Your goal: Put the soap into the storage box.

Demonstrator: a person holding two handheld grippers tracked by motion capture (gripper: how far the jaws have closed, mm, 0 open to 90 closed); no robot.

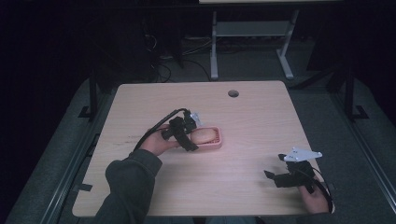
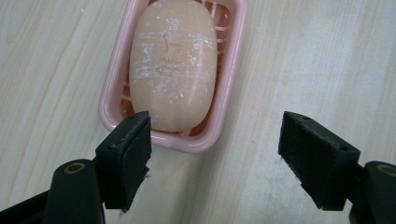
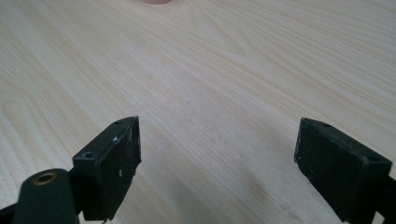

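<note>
1. High view: the wooden table [image 1: 201, 186] fills the middle, with a small round hole [image 1: 233, 93] near its far edge.
2. The person's left sleeve [image 1: 130, 184] comes in from the bottom, and the left hand [image 1: 156, 142] holds the left gripper [image 1: 189, 135] at the near-left end of the pink soap dish [image 1: 215, 140].
3. The right gripper [image 1: 280, 175] sits well apart from the dish, low over the table's near-right corner, with the grey plate [image 1: 302, 154] on top.
4. The left gripper view shows the dish [image 2: 112, 100] lying on the table, slightly left of centre between the jaws.
5. The bar of soap [image 2: 173, 65] lies inside the dish, peach-coloured with white scuffs.
6. The left gripper's jaws stand wide apart, gripping nothing; its left pad [image 2: 133, 154] is just beside the dish's near corner.
7. In the right gripper view the jaws also gape over bare wood, holding nothing.
</note>
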